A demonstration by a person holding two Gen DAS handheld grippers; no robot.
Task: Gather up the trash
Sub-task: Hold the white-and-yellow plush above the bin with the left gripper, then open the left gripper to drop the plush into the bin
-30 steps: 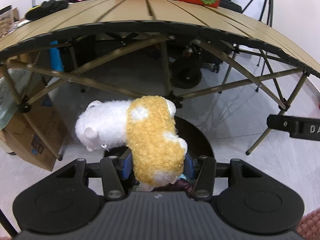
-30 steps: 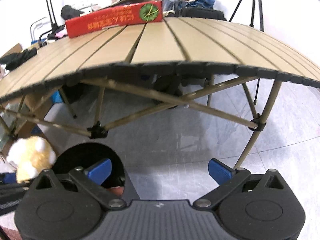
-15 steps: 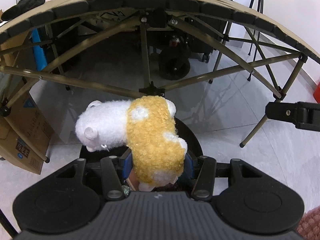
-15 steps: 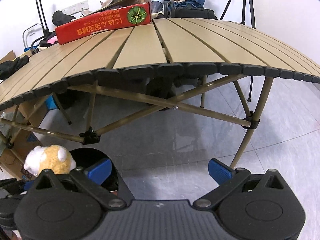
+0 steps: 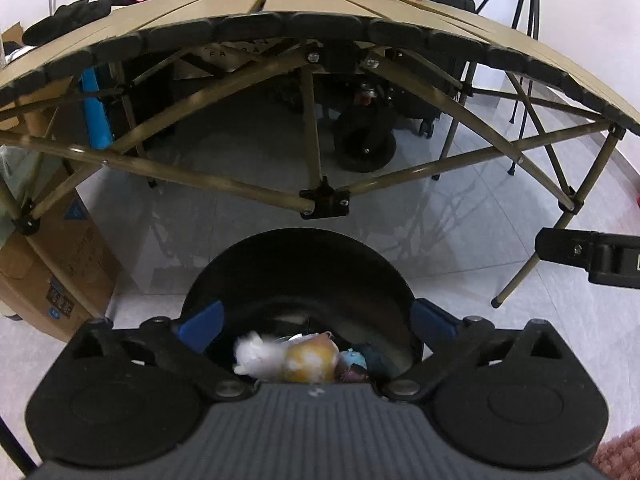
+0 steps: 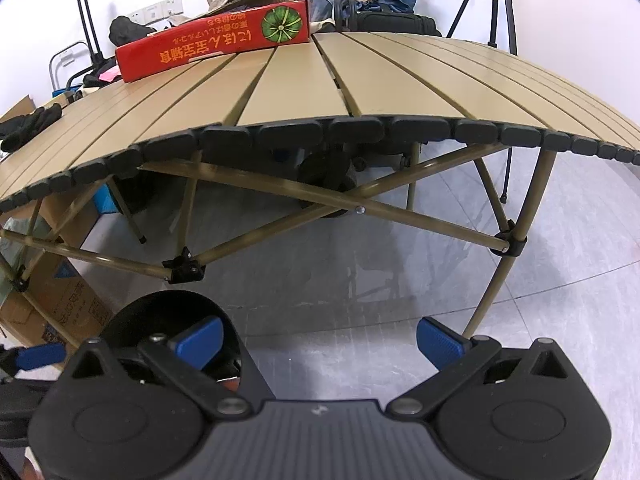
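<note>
The left gripper [image 5: 316, 322] has just been opening and its 2 blue-padded jaws now stand spread wide — nothing is between them. It hangs over the black trash bin [image 5: 304, 248], which stands on the floor in front of the folding table [image 5: 240, 4]. The white-and-yellow plush toy [image 5: 286, 356] lies blurred down inside the bin, clear of both pads, beside a small blue item and other bits too dim to name. The right gripper [image 6: 318, 340] is likewise spread wide and holds nothing; its left pad shows over the bin's rim, its right pad over bare floor. On the tabletop rests 1 red carton [image 6: 212, 46].
</note>
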